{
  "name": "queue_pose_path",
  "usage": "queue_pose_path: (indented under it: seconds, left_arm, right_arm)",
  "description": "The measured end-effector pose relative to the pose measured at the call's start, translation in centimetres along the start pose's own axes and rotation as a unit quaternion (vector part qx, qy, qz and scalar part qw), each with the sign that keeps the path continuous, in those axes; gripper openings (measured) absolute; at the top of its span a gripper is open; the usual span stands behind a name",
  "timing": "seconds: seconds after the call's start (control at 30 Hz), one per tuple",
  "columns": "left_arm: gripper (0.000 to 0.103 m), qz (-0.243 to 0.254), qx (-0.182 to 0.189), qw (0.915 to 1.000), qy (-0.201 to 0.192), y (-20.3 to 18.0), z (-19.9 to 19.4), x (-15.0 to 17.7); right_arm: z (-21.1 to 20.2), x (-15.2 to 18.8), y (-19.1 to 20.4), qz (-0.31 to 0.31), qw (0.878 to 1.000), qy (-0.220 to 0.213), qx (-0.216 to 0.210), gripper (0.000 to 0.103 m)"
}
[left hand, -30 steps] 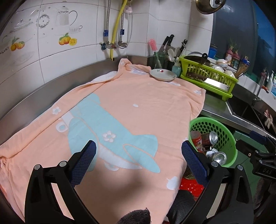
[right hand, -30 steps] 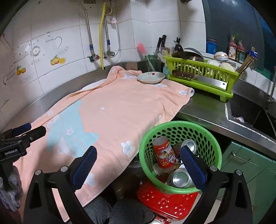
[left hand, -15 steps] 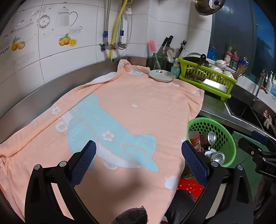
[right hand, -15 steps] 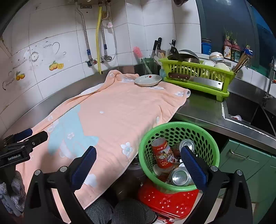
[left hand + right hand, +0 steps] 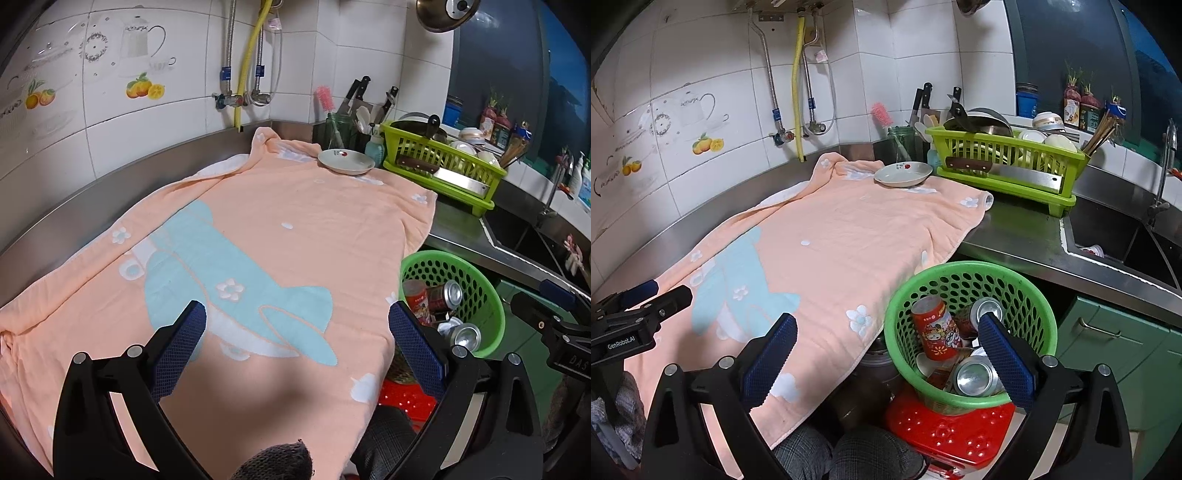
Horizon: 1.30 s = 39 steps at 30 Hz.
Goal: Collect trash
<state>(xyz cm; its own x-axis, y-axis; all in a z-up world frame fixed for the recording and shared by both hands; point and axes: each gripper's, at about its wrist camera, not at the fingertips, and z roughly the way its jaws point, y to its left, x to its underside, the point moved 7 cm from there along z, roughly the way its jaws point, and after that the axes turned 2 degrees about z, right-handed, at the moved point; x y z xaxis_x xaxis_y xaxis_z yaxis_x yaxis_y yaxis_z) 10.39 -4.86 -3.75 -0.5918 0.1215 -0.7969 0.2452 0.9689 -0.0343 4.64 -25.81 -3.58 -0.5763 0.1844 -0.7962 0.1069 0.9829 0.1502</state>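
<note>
Towel (image 5: 258,236), peach with a pale blue picture, covers most of the steel counter (image 5: 1030,236) and lies bare across its middle; its near edge hangs over the counter front, and its far corner rises against the tiled wall (image 5: 122,122). Left gripper (image 5: 295,332) hangs above the towel with its fingers spread wide and nothing between them; the right gripper (image 5: 886,343) is likewise released and empty, one blue pad over the towel's hanging edge, the other over the green basket (image 5: 1030,295). That basket stands below the counter front on a red stool (image 5: 945,432), just beside the towel's edge; the cans (image 5: 975,376) lie inside it, a red one leaning upright, silver ends showing on the others; how many lie beneath cannot be told. At the far end of the towel a white dish (image 5: 903,173) rests on the cloth, close to a lime drying rack (image 5: 1004,166) loaded with bowls and a cleaver; knives and a pink brush stand behind them in the corner. Right of the rack the sink (image 5: 1115,236) drops away, partly cut off by the frame. Person's knees in checked cloth (image 5: 849,458) show at the bottom, between the gripper arms.
</note>
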Motion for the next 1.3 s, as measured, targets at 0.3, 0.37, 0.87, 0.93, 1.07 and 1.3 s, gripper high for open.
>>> queue_pose_path:
  seconds: [0.3, 0.37, 0.87, 0.93, 1.07, 1.3]
  left_arm:
    - [0.098, 0.004, -0.002, 1.0, 0.002, -0.4, 0.2, 0.1]
    - [0.098, 0.004, -0.002, 1.0, 0.003, -0.5, 0.3, 0.1]
    - [0.098, 0.006, -0.003, 1.0, 0.004, -0.6, 0.6, 0.1]
    - [0.098, 0.006, -0.002, 1.0, 0.004, -0.7, 0.6, 0.1]
    - [0.098, 0.009, -0.002, 1.0, 0.003, -0.9, 0.6, 0.1]
    - [0.098, 0.011, -0.003, 0.9999, 0.004, -1.2, 0.8, 0.1]
  right_arm:
    - [0.0, -0.1, -0.3, 0.004, 1.0, -0.001, 0.001, 0.095]
    - [0.0, 0.0, -0.3, 0.004, 1.0, -0.001, 0.0, 0.095]
    - [0.0, 0.0, -0.5, 0.003, 1.0, -0.002, 0.005, 0.095]
    - [0.0, 0.0, -0.4, 0.004, 1.0, -0.002, 0.005, 0.095]
    - [0.0, 0.0, -0.4, 0.004, 1.0, -0.002, 0.006, 0.095]
    - [0.0, -0.1, -0.6, 0.006, 1.0, -0.002, 0.007, 0.095]
